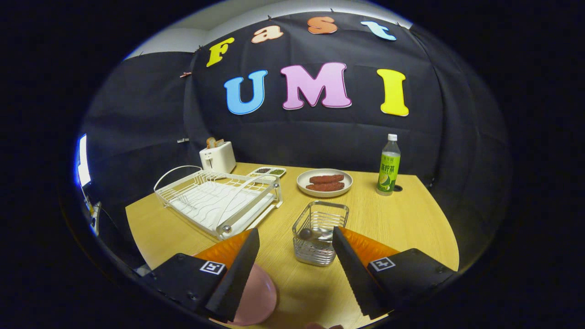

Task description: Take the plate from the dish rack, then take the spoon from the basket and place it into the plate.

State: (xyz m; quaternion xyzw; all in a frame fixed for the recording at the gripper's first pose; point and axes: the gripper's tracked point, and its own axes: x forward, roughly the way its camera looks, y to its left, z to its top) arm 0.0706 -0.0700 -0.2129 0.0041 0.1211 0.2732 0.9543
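Wood-grain table [402, 219] is spreading beyond the fingers. White wire dish rack [218, 199] is sitting ahead to the left. Round pink plate [258, 294] is lying flat under the left finger. Square metal wire basket [320, 233] is standing just ahead, between the fingers, spoon [305, 234] inside. Gripper [295, 239] is gaping wide, gripping nothing.

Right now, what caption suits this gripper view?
Open gripper approaches the wire basket holding the spoon, pink plate already on the table.
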